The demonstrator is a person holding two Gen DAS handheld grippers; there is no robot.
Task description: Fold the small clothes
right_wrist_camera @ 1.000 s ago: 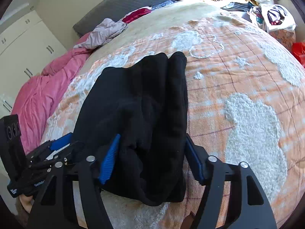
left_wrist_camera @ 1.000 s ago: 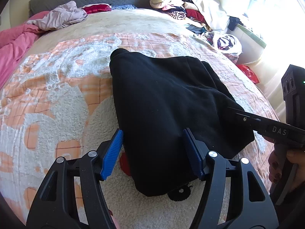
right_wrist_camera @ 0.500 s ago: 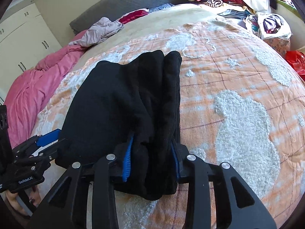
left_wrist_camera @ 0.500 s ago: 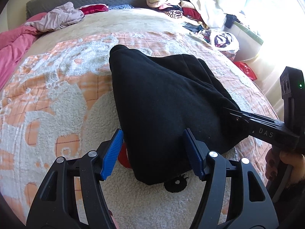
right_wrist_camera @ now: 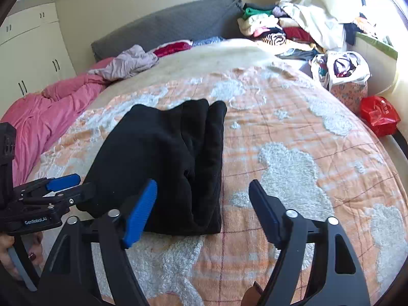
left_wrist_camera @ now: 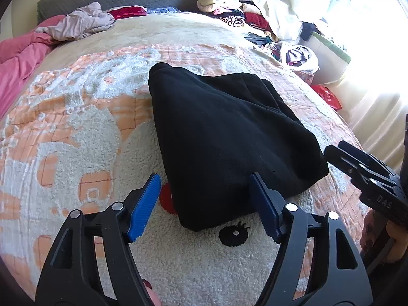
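Sunlit bedroom fills both views: I work over a bed (right_wrist_camera: 293, 117) spread with an orange-and-white fleece blanket (right_wrist_camera: 293, 158), a pink duvet (right_wrist_camera: 51, 107) bunched on its left side and a heap of unfolded clothes (right_wrist_camera: 267, 28) at the far right corner by the window. On the blanket lies the black garment (right_wrist_camera: 165, 153), already folded into a thick bundle with layered edges showing along its right side, resting flat and held by nothing. My left gripper (left_wrist_camera: 205, 204) hovers at the bundle's near corner, jaws spread wide, the cloth lying between the blue pads (left_wrist_camera: 145, 204) without being pinched. My right gripper (right_wrist_camera: 202, 211) hangs at the near right edge, jaws equally wide apart and empty, its left pad over the cloth and its right pad over bare blanket. I judge this fold nearly finished, so the step in hand is to tidy or halve the bundle. To do it well I would bite both near corners through all layers, lift evenly so the stack does not slip apart, and lay it over squarely onto the far edge.
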